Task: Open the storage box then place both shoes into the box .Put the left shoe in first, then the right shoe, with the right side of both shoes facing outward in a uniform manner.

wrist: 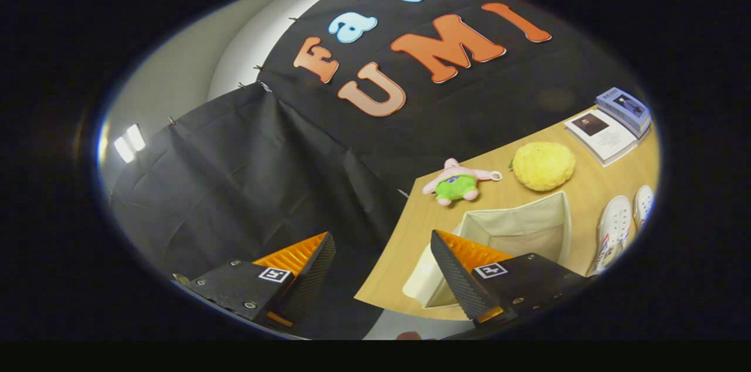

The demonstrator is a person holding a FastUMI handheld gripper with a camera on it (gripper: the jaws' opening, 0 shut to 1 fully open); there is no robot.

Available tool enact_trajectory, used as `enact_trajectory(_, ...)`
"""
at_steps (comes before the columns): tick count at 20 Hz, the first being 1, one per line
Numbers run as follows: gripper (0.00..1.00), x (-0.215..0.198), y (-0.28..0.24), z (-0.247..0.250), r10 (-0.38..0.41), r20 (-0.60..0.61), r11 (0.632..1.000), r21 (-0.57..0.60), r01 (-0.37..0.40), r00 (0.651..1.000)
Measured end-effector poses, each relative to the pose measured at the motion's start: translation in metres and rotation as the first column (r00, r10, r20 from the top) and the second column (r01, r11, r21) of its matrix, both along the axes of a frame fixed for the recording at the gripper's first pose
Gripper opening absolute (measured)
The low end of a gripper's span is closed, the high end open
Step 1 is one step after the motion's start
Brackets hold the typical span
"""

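Holding my gripper [381, 266] spread wide with nothing between its fingers, I see it tilted above the corner of the desk [399, 243]. The storage box [516, 231] lies just ahead of my right finger, which covers part of its near side; it is pale fabric, open-topped, its inside bare. The two white shoes [622, 228] sit side by side just beyond the box. Farther off lie a pink plush toy [457, 183], a yellow sponge ball [544, 165] and books [616, 122].
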State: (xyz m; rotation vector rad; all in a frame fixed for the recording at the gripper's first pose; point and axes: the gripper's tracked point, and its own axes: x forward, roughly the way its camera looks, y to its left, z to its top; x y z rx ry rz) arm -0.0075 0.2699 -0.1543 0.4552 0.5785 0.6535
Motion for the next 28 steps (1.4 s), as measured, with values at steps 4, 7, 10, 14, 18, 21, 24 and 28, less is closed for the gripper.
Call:
enact_trajectory(4, 0.98, 0.024, -0.053, -0.007, -0.111, 0.072, 0.989, -0.092, 0.117, 0.991)
enact_trajectory(7, 0.98, 0.040, -0.098, -0.013, -0.205, 0.111, 0.965, -0.144, 0.219, 0.973)
enact_trajectory(10, 0.98, 0.047, -0.144, -0.023, -0.275, 0.141, 0.932, -0.203, 0.299, 0.951)
enact_trajectory(14, 0.98, 0.051, -0.198, -0.051, -0.347, 0.174, 0.881, -0.277, 0.384, 0.922)
enact_trajectory(18, 0.98, 0.051, -0.242, -0.086, -0.401, 0.188, 0.826, -0.349, 0.443, 0.897)
enact_trajectory(21, 0.98, 0.051, -0.270, -0.114, -0.415, 0.202, 0.788, -0.409, 0.461, 0.887)
enact_trajectory(24, 0.98, 0.046, -0.293, -0.147, -0.417, 0.188, 0.751, -0.479, 0.454, 0.889)
enact_trajectory(28, 0.98, 0.039, -0.314, -0.194, -0.414, 0.129, 0.723, -0.555, 0.412, 0.901)
